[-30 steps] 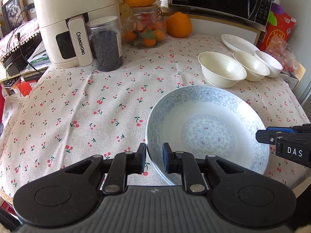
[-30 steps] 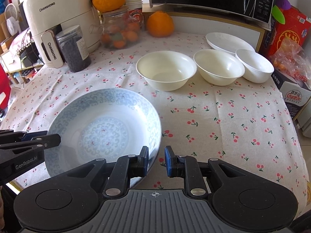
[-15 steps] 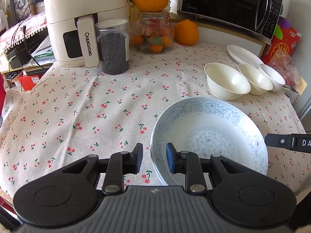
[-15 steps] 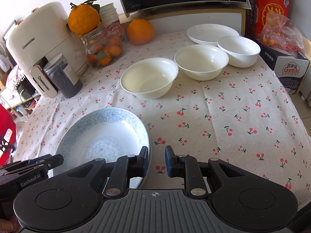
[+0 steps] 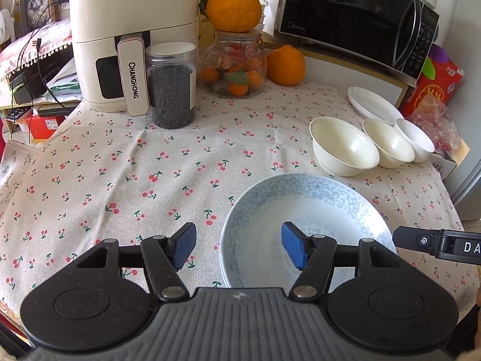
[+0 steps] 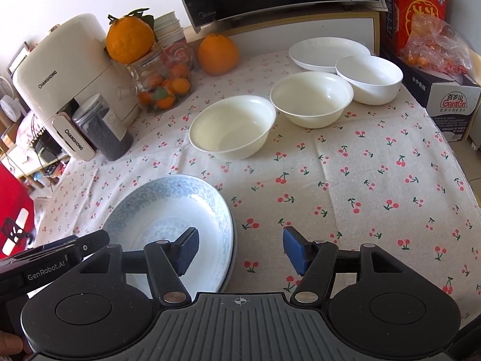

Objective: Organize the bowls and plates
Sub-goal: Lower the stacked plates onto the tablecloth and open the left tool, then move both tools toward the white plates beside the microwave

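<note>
Both hand-held grippers just let go: my left hand-held gripper (image 5: 237, 248) and right hand-held gripper (image 6: 239, 248) now stand spread apart, nearly closed half a second ago. Blue-patterned plate (image 6: 177, 210) sits released on the counter (image 6: 375, 186), near edge; white bowls (image 6: 233, 126) lined up behind, unstacked.

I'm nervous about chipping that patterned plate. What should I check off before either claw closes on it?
1. Left claw open: ok, its fingers stand wide apart.
2. Right claw open: ok, wide apart as well.
3. Blue patterned plate empty: ok, nothing lies in it.
4. Plate rim between the fingers: ok, each claw straddles one side of the rim.
5. Plate apart from the nearest white bowl: ok, bare tablecloth shows between them.
6. Plate flat on the cloth: cannot tell, the claws hide its near edge.
</note>
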